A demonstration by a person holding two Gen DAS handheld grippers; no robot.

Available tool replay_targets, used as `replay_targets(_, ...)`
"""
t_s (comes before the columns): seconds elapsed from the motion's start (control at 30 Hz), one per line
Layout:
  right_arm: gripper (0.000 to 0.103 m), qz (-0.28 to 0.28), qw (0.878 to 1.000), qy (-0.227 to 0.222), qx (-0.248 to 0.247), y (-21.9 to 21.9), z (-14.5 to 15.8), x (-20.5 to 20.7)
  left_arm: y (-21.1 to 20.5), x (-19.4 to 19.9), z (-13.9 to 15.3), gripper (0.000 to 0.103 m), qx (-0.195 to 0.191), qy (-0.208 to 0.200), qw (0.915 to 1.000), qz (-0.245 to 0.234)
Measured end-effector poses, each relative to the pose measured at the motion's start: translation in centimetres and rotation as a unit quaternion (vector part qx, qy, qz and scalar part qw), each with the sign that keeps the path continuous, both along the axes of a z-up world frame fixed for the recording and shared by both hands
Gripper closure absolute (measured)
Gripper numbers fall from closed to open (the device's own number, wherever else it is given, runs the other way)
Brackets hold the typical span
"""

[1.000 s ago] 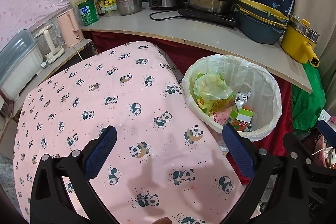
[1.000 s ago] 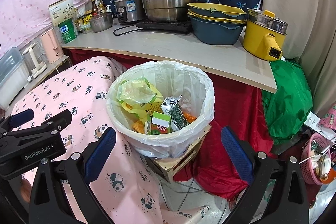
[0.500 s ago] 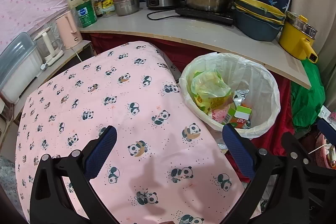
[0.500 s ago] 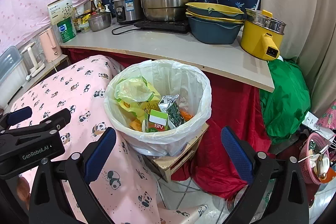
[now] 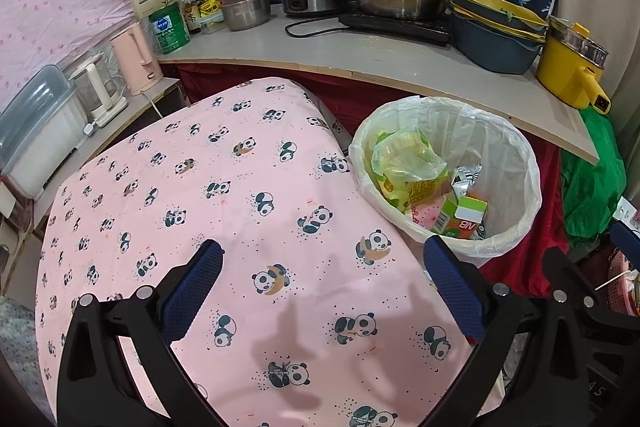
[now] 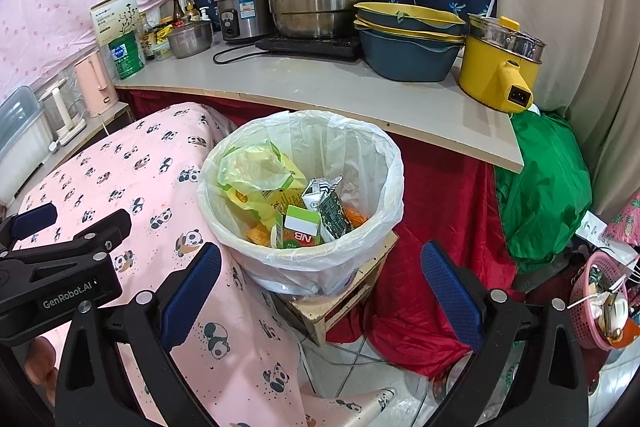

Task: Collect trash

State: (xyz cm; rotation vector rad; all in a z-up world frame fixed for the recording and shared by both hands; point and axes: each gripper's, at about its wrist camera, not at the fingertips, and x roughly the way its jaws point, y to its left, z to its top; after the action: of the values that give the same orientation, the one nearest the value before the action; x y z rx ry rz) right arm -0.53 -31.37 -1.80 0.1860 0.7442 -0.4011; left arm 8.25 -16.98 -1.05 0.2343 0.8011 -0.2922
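White-lined bin (image 6: pixel 384 163) holds a green carton (image 6: pixel 301 229) and yellow bag (image 6: pixel 256 171). I see left gripper (image 5: pixel 320 291) and right gripper (image 6: pixel 320 287) spread wide, both empty.

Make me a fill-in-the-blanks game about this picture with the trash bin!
1. The white-lined trash bin stands on a small ____ crate.
2. The tablecloth is pink with ____ printed on it.
3. Both tools, left and right, are ____.

Missing: wooden; pandas; open
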Motion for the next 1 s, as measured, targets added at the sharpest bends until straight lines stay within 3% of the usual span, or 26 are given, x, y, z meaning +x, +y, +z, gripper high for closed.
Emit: replay_targets(1.0,0.007,0.001,1.000,0.002,0.000,0.25,-0.18,0.21,0.63,-0.02,-0.16,0.007,0.003,-0.010,0.9999,0.012)
